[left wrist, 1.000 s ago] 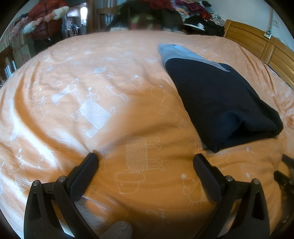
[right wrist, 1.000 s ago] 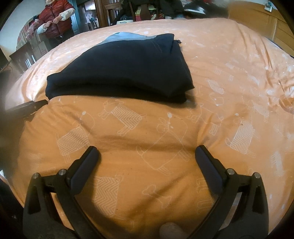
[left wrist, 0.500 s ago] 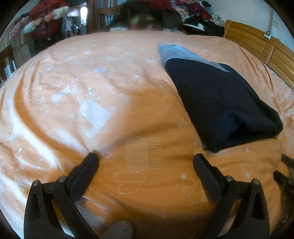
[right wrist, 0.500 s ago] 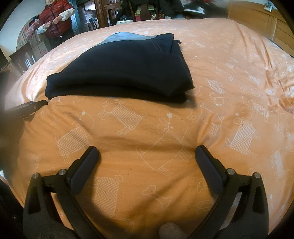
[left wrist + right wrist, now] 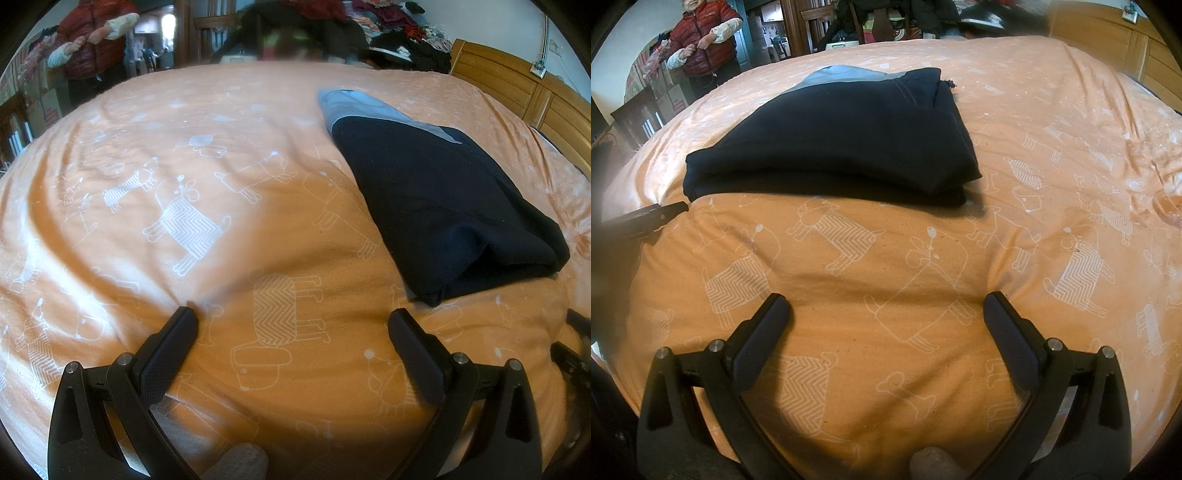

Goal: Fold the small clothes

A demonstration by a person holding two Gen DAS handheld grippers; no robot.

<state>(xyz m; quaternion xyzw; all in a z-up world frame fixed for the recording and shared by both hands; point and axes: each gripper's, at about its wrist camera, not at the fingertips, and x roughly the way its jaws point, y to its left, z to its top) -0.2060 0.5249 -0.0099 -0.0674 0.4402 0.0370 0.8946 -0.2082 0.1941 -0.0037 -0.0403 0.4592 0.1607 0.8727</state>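
Note:
A dark navy garment with a light blue-grey end lies folded in layers on the orange bed cover. In the right wrist view the same folded garment lies straight ahead, beyond the fingers. My left gripper is open and empty, low over the cover, with the garment ahead to its right. My right gripper is also open and empty, a short way in front of the garment's near folded edge. The other gripper's black tip shows at the left edge of the right wrist view.
The orange cover with white animal prints spreads over the whole bed. A wooden headboard runs along the right. A person in a red jacket stands beyond the far left corner. Piled clothes and chairs sit behind the bed.

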